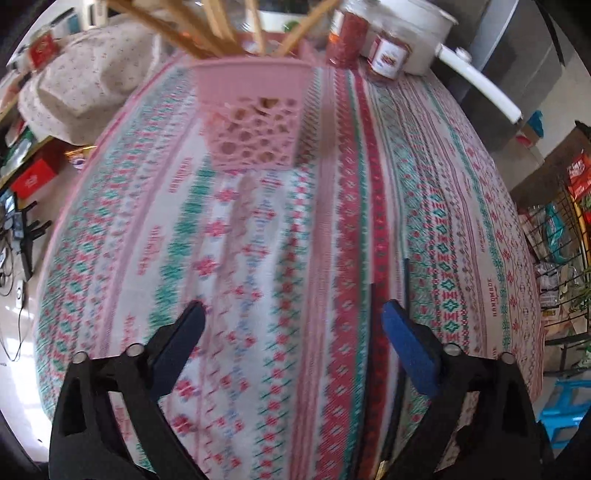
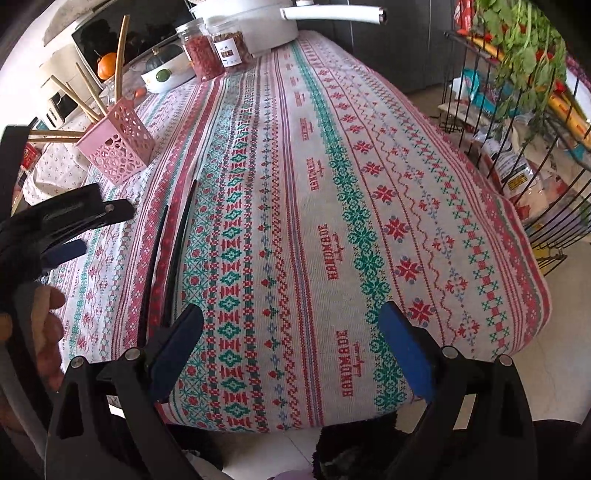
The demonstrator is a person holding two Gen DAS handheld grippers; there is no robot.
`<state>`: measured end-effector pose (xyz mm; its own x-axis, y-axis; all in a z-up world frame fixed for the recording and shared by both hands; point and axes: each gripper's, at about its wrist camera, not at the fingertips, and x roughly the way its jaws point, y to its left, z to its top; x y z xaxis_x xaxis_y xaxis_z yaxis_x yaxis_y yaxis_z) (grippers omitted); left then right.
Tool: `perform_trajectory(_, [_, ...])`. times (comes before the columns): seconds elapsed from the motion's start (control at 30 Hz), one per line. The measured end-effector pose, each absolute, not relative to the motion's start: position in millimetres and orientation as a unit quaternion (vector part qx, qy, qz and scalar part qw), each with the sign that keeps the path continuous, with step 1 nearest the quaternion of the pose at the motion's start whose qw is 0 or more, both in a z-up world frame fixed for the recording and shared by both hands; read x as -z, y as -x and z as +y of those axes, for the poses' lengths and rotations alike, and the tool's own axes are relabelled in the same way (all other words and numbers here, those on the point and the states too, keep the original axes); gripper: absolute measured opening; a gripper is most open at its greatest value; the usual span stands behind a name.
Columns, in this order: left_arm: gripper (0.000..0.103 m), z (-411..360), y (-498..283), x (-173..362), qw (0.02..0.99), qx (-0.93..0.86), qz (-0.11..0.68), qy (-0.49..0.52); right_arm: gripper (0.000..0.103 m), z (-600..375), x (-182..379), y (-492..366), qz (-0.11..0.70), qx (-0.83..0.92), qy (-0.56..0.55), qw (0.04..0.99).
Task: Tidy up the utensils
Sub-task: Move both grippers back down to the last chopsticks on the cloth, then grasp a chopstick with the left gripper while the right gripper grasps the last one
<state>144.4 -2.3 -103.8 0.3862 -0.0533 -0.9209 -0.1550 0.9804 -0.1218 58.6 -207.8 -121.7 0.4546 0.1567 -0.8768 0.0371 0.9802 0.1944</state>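
Covering the table (image 2: 369,184) is a striped cross-stitch-pattern tablecloth; at its far end, toward 12 o'clock in the left wrist view, stands a pink perforated utensil holder (image 1: 255,110) with wooden chopsticks (image 1: 207,33) fanning out of its top; at 1 o'clock from it sit two jars of red contents (image 1: 347,37) and a white pot with a long white handle (image 1: 476,77); a floral cloth bundle (image 1: 85,81) lies off the table's edge at 10 o'clock; a black wire rack (image 2: 517,147) of packets and greens stands beside the table at 2 o'clock in the right wrist view; nothing lies on the cloth between the fingers and the holder.

Two black chopsticks (image 2: 170,258) lie side by side on the cloth, running lengthwise, tips toward the holder; in the right wrist view they sit at 10 o'clock from the right gripper (image 2: 291,325), just outside its left finger (image 2: 181,332); in the left wrist view they appear as dark, blurred streaks (image 1: 384,332) at the inner edge of the right-hand finger (image 1: 406,347), touching or apart I cannot tell.

Left gripper (image 1: 291,321) has its fingers spread wide, nothing pressed between the pads; it also shows at 9 o'clock in the right wrist view, with a hand (image 2: 44,332) below it; right gripper fingers likewise stand apart, only bare cloth between them.
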Motion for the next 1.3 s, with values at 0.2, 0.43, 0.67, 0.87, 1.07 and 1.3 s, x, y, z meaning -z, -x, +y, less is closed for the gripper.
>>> perform_trajectory(0.2, [0.060, -19.0, -158.6, 119.9, 0.810, -0.028, 0.581, 0.075, 0.093, -213.3, 123.9, -61.2, 0.526, -0.034, -0.110, 0.843])
perform_trajectory(0.43, [0.061, -16.9, -157.6, 120.0, 0.811, -0.030, 0.576, 0.099, 0.093, -212.7, 125.0, -63.0, 0.530, -0.038, -0.116, 0.839])
perform_trajectory(0.67, [0.056, -16.3, -151.9, 114.6, 0.804, -0.005, 0.584, 0.110, 0.093, -212.6, 126.2, -63.8, 0.531, -0.033, -0.114, 0.839])
perform_trajectory(0.87, [0.015, -47.2, -144.5, 116.4, 0.826, -0.006, 0.563, 0.006, 0.093, -211.2, 126.7, -63.0, 0.531, -0.032, -0.107, 0.840])
perform_trajectory(1.07, [0.003, -40.3, -128.8, 115.3, 0.833, 0.007, 0.553, 0.010, 0.093, -209.4, 129.3, -64.4, 0.534, -0.020, -0.099, 0.839])
perform_trajectory(1.3, [0.003, 2.0, -101.7, 97.1, 0.849, -0.009, 0.529, 0.016, 0.093, -195.8, 122.0, -82.5, 0.542, -0.018, -0.075, 0.836])
